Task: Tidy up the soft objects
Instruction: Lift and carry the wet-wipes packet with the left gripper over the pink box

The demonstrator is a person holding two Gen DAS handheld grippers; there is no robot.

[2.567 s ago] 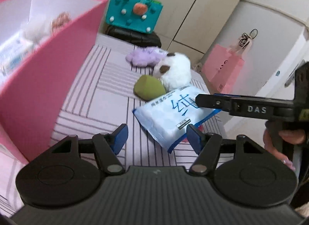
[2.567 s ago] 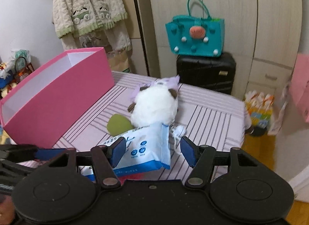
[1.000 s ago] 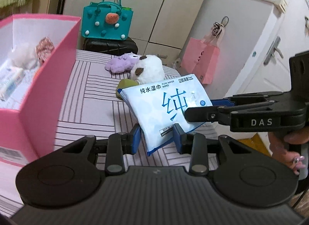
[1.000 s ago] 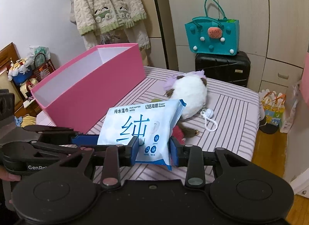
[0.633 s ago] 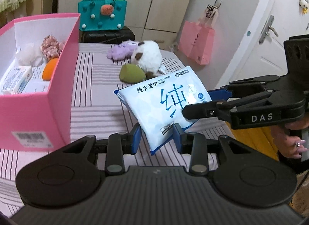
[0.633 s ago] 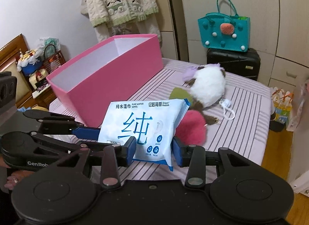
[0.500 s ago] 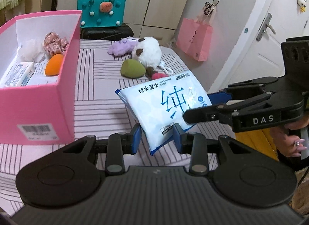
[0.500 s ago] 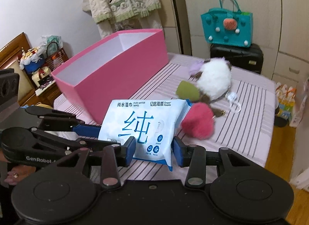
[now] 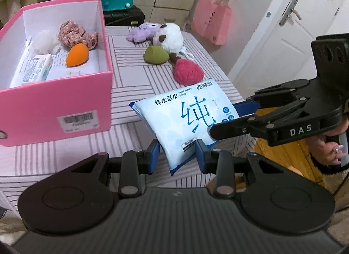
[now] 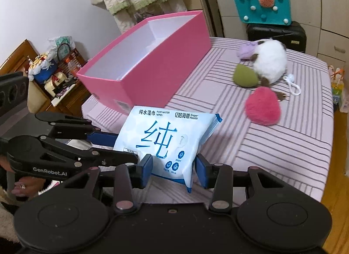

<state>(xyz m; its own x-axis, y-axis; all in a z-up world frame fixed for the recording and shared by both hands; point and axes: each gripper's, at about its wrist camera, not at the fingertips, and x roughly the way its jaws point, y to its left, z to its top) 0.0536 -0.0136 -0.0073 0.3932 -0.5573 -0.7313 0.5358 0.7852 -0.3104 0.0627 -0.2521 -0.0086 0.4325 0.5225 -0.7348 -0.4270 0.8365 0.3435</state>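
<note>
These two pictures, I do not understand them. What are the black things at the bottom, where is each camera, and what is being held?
Each black thing is a hand-held tool with two blue-tipped fingers; a person holds one in each hand, and a camera on each looks forward along the fingers. One view shows the left tool, the other the right tool. Both are shut on one wet wipes pack, lifted above the striped table. On the table lie a pink box with small items inside, a white plush, a purple plush, a green sponge and a red pompom.
</note>
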